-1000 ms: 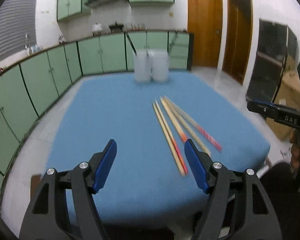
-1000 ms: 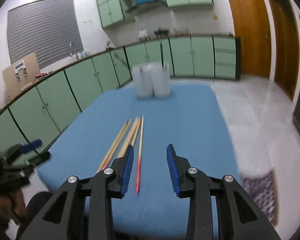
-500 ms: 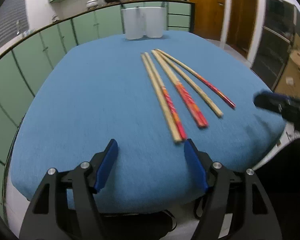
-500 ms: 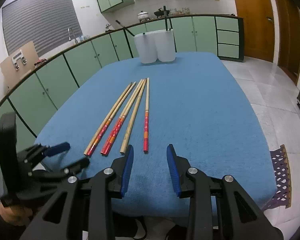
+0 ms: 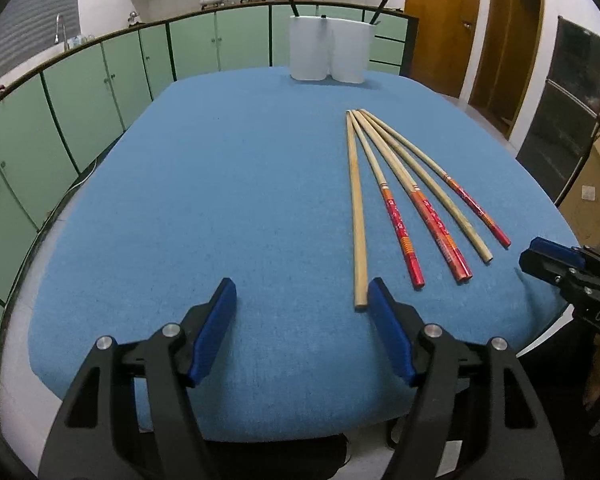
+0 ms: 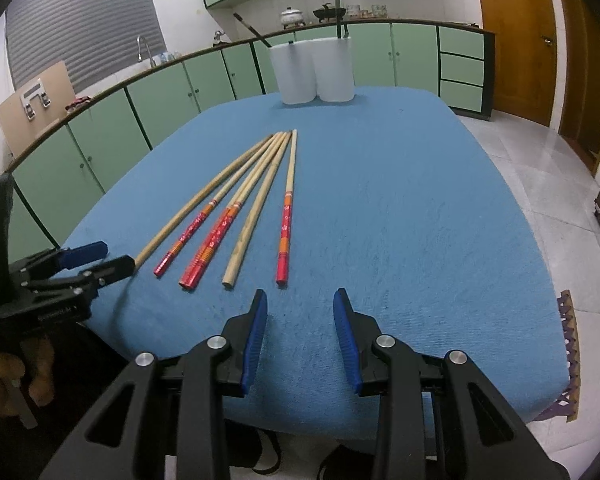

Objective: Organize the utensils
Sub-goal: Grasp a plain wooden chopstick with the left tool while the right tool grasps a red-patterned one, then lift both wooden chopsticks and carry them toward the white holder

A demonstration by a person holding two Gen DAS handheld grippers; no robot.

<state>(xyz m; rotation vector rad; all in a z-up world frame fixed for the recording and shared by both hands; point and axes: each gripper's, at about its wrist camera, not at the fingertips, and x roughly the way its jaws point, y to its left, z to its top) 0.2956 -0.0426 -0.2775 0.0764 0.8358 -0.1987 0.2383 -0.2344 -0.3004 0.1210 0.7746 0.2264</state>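
Several chopsticks (image 5: 396, 216) (image 6: 252, 208), some plain and some with red ends, lie fanned out on the blue table (image 5: 220, 200). At the far edge stand two white holder cups (image 5: 328, 48) (image 6: 312, 68) with dark sticks in them. My left gripper (image 5: 300, 292) (image 6: 100, 258) is open and empty above the near edge, and the near end of the plain chopstick (image 5: 358, 240) lies just inside its right finger. My right gripper (image 6: 300, 300) (image 5: 540, 258) is also open and empty, just right of the red-ended chopstick (image 6: 284, 236).
Green cabinets (image 5: 80, 92) run along the left and back walls. Wooden doors (image 5: 440, 24) stand at the back right, with a cardboard box (image 5: 596, 192) on the floor. A patterned mat (image 6: 566, 352) lies beside the table. A hand (image 6: 4, 376) holds the left gripper's handle.
Both grippers have come down and tilted toward the table, so the chopsticks look closer and sharper. Neither jaw opening has changed and nothing has been picked up.
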